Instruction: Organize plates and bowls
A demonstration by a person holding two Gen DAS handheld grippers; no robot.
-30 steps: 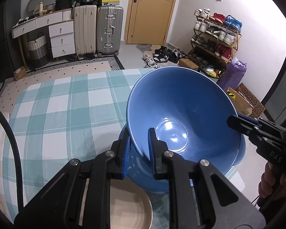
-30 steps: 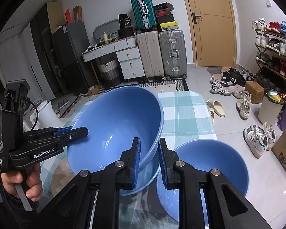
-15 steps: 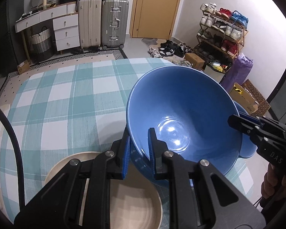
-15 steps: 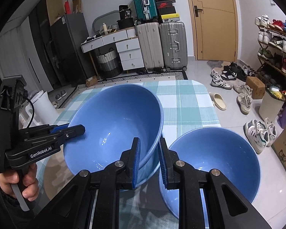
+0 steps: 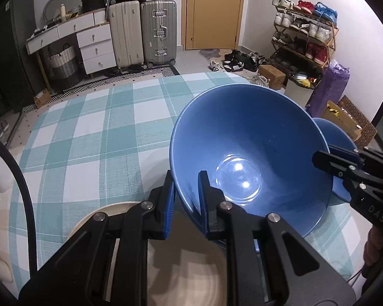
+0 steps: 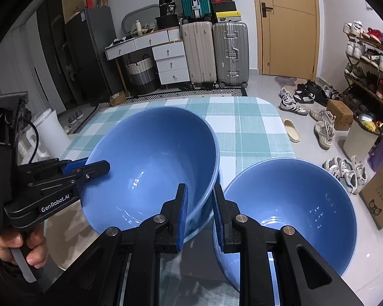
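Left wrist view: my left tool (image 5: 186, 201) is clamped tight on the near rim of the big blue bowl (image 5: 250, 153), one pad outside the wall and one inside. On the far rim my right tool (image 5: 326, 156) pinches the same bowl; in its own view (image 6: 199, 214) the rim sits between its closed pads, so the bowl is carried between both tools, tilted a little toward me. It hangs over the checked tabletop (image 5: 89, 132), just above and beside the cream plate (image 5: 186, 275) that lies under my left tool. A second blue bowl (image 6: 288, 214) stands on the tabletop just to the right, its rim very close to the carried one; I cannot tell whether they touch.

I judge that I am in the placing step: bringing this bowl to its spot, most likely into the second bowl to make a stack, though the plate is also a possible base. The next move calls for levelling the bowl, lining its foot up over the chosen target, and easing both tools down together. Only when it sits steady should both let go, since an uneven release could tip it or knock ceramic on ceramic.
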